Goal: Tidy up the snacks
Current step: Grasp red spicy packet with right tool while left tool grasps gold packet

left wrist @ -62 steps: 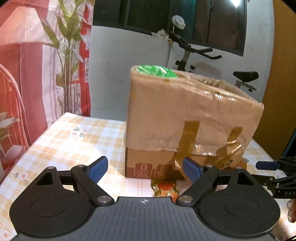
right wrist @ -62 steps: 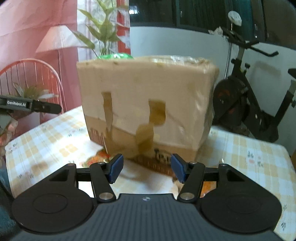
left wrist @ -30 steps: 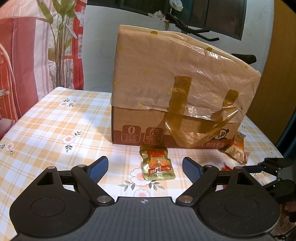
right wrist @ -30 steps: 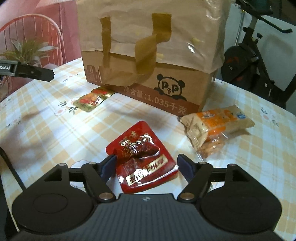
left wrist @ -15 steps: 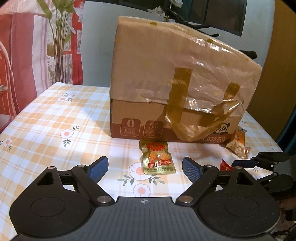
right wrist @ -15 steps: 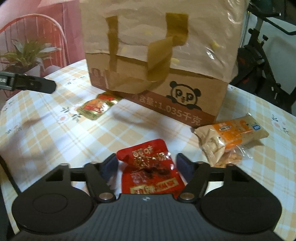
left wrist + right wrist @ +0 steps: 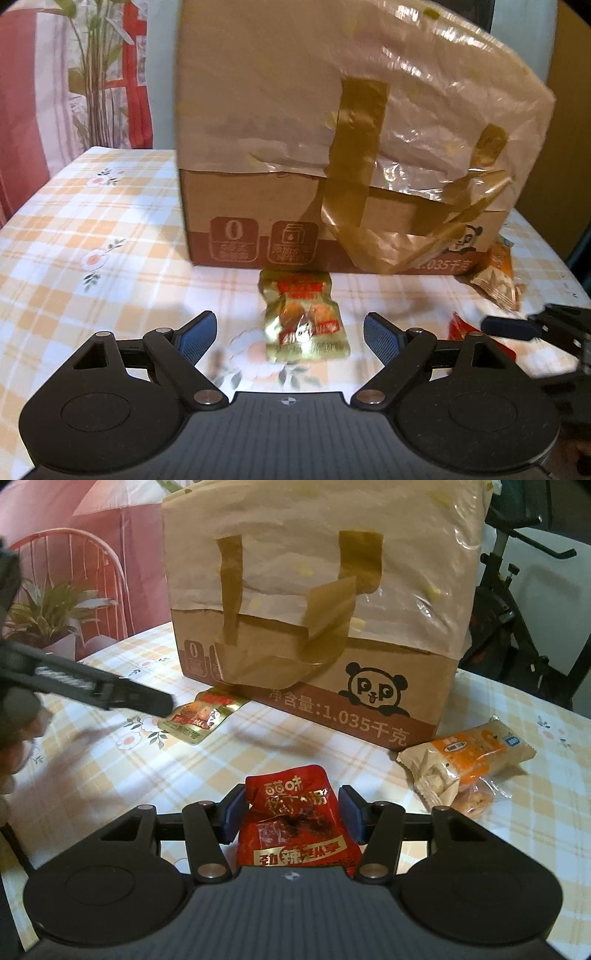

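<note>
Right gripper (image 7: pixel 291 814): jaws just closing, pads touching red snack packet (image 7: pixel 295 827).
Left gripper (image 7: pixel 290 334): jaws apart, empty, near gold snack packet (image 7: pixel 304 319).

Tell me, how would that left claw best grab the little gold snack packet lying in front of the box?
The gold packet lies flat on the tablecloth, its long axis pointing away from the left gripper, whose jaws stand wide on either side. Probably best to come down from above at the near end and pinch across the narrow width around its middle; the crinkled, puffed centre gives the pads more to catch than the flat sealed ends.
</note>
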{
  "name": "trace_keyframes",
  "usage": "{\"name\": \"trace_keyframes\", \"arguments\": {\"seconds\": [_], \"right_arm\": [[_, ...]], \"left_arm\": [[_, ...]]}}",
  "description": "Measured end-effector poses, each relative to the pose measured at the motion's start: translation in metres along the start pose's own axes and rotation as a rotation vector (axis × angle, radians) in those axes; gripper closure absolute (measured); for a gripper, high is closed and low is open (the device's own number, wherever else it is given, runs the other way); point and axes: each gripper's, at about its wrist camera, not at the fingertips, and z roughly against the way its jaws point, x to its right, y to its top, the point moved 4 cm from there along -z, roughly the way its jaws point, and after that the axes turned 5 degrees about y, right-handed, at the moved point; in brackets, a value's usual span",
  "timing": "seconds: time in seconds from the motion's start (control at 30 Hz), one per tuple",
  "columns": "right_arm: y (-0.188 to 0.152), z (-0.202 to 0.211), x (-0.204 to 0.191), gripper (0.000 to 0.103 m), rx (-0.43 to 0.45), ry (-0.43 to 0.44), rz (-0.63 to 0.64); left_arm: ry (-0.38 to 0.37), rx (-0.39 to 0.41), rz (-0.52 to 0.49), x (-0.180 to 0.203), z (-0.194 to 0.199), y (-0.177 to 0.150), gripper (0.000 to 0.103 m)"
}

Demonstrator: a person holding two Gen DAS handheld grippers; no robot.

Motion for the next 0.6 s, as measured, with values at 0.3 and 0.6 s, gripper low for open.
{"name": "trace_keyframes", "arguments": {"seconds": [0.3,0.6], "right_arm": [[-0.001,0.000,0.000,0.045,0.007,-0.013,0.001],[0.000,0.001,0.005,0.044,0.008,0.006,-0.031]], "left_arm": [[0.078,-0.054,0.047,0.009,-0.040,0.014,0.016],[0.103,-0.025,-0.057,0.022,-0.026,0.000,0.045]]}}
